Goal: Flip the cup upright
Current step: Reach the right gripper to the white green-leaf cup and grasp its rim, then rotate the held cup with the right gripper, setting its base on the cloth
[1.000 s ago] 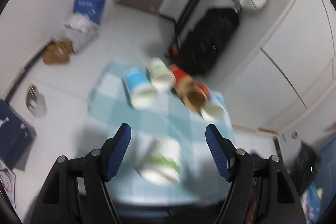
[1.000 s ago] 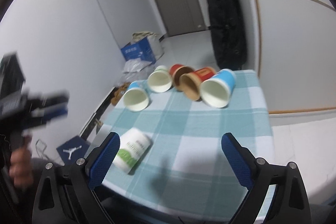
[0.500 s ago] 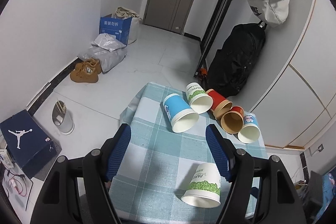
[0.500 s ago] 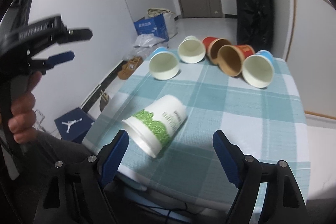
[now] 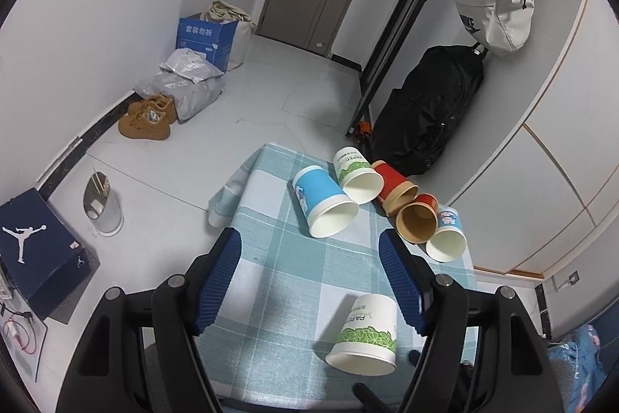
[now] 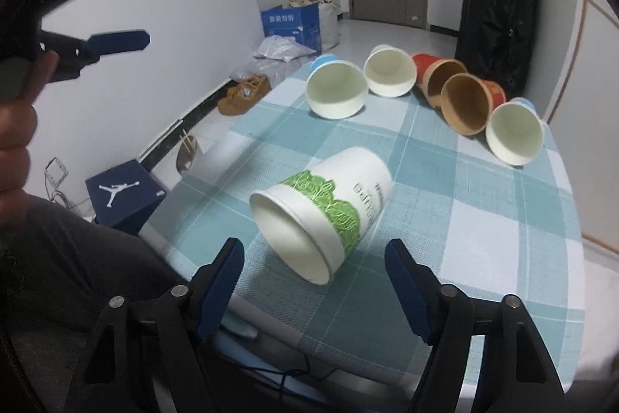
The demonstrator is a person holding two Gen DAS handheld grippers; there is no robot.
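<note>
A white paper cup with a green leaf band point(image 6: 329, 208) lies on its side on the checked tablecloth point(image 6: 483, 227), mouth toward the near edge. It also shows in the left wrist view point(image 5: 367, 331). My right gripper point(image 6: 313, 281) is open and empty, low over the near edge, with the cup just ahead between its fingers. My left gripper point(image 5: 309, 281) is open and empty, held high above the table's left side; it shows in the right wrist view point(image 6: 127, 10) at the upper left.
Several cups lie on their sides in a row at the far edge: a blue one point(image 5: 323, 200), a white-green one point(image 5: 358, 173), two red-brown ones point(image 5: 416, 221) and a small blue-white one point(image 5: 447, 242). A black backpack point(image 5: 425, 115), boxes and shoes point(image 5: 149, 117) are on the floor.
My right gripper has come down and closer to the lying cup, which now sits between its fingers. My left gripper has risen and pulled back from the cup.
</note>
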